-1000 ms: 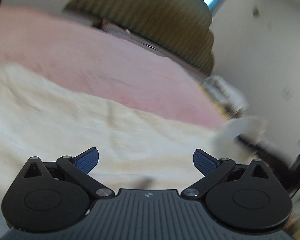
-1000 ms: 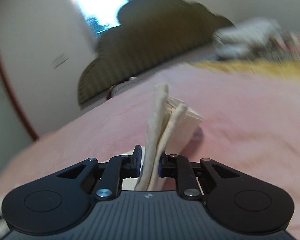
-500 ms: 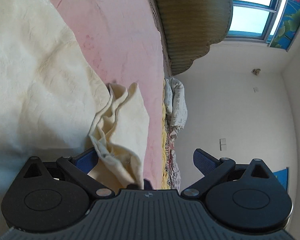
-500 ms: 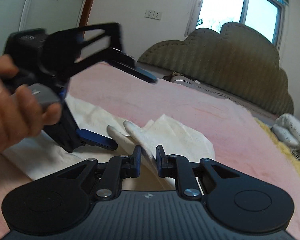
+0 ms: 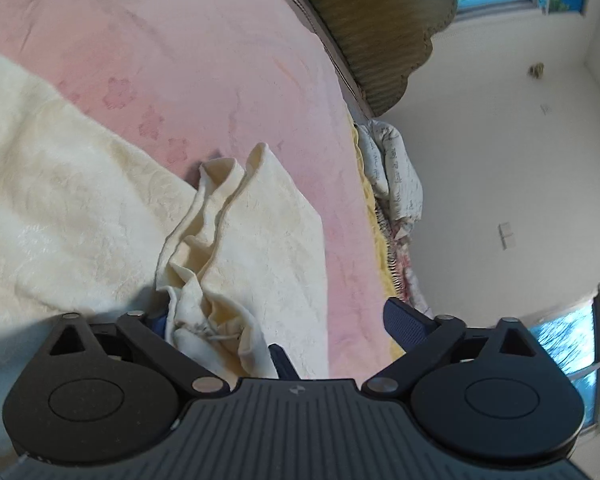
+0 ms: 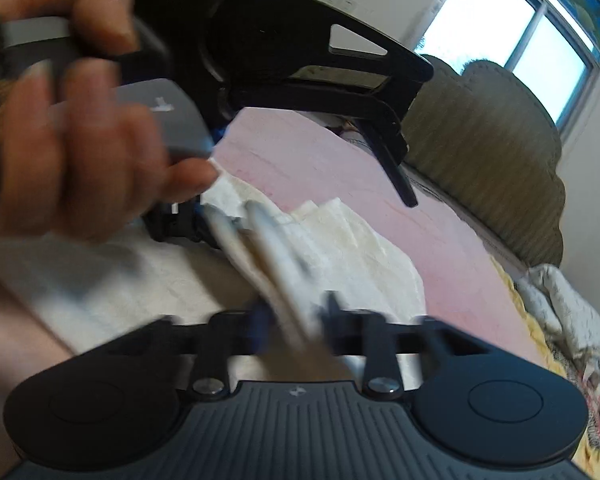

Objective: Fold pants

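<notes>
Cream pants (image 5: 60,200) lie spread on a pink bed cover (image 5: 180,40). One end is gathered into a raised bunch (image 5: 228,240). My left gripper (image 5: 278,314) has this bunch between its wide jaws, close to the left finger. The jaws are closing and the right pad (image 5: 400,314) stands clear of the cloth. From the right wrist, the pants (image 6: 340,240) run up out of my right gripper (image 6: 296,316). Its narrow jaws are opening with folded cloth filling the gap. The left gripper (image 6: 308,208) and the hand (image 6: 60,120) holding it loom close above, straddling the same bunch.
An olive padded headboard (image 6: 480,140) closes the far end of the bed. Rumpled patterned bedding (image 5: 396,168) and a yellow blanket edge lie along the bed's side by a white wall. A window (image 6: 540,32) is behind the headboard.
The left gripper has closed in around the bunched end and its jaws have narrowed a little. In the right wrist view the hand and left gripper are much nearer, and the right fingers have parted slightly.
</notes>
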Available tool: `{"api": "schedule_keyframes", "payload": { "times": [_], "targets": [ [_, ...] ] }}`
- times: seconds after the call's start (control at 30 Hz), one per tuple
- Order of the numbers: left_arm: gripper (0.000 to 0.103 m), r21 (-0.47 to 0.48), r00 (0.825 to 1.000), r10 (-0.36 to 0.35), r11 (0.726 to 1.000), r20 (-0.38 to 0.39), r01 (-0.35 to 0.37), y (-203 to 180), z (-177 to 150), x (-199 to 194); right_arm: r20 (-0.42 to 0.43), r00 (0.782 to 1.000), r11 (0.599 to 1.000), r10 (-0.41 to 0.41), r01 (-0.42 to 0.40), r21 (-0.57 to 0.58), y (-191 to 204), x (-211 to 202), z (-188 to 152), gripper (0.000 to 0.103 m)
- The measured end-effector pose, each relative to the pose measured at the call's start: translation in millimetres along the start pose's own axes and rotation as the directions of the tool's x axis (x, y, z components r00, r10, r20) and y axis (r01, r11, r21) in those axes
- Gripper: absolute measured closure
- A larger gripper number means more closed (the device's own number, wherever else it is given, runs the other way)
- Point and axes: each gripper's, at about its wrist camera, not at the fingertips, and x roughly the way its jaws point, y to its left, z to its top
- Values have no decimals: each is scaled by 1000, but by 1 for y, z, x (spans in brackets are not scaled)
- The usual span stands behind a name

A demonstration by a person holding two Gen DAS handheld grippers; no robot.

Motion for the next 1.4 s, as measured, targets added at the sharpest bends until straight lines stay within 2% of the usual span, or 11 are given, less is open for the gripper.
{"api": "schedule_keyframes", "payload": {
  "times": [0.1, 0.17, 0.33, 0.47, 0.6, 0.7, 0.8, 0.93, 1.17, 1.27, 1.4],
  "targets": [
    [78, 67, 999, 28, 997, -37, -25, 1, -6, 1, 19, 1000, 1000, 5, -5, -5, 0, -6, -3, 91],
    [84, 90, 1000, 31, 995, 0, -31, 4, -11, -7, 44, 999, 1000, 5, -4, -14, 5, -19, -5, 91],
    [85, 264, 984, 26, 962, 176, -73, -12, -34, -60, 110, 993, 999, 50, -49, -17, 7, -41, 2, 91],
    [85, 417, 922, 83, 874, 379, -250, -26, -63, -126, 202, 972, 993, 121, -116, -38, 24, -61, 20, 91],
    [81, 382, 851, 207, 825, 482, -417, 1, -85, -173, 267, 926, 964, 266, -259, -65, 52, -72, 37, 92],
    [72, 234, 862, 335, 867, 379, -440, 46, -81, -180, 206, 903, 925, 377, -359, -123, 83, -60, 39, 91],
    [71, 156, 894, 294, 919, 339, -361, 67, -69, -196, 141, 901, 905, 411, -384, -185, 109, -51, 29, 91],
    [37, 90, 910, 234, 956, 342, -280, 69, -41, -198, 142, 893, 902, 427, -411, -128, 98, -49, 34, 91],
    [36, -67, 909, 183, 983, 374, -170, 84, 5, -188, 157, 885, 899, 438, -428, -91, 92, -40, 44, 91],
    [57, 75, 871, 184, 967, 456, -243, 61, -3, -189, 160, 883, 898, 440, -430, -95, 91, -47, 37, 91],
    [68, 209, 798, 284, 869, 532, -448, 35, -29, -184, 164, 872, 887, 461, -451, -95, 84, -43, 31, 91]
  ]
}}
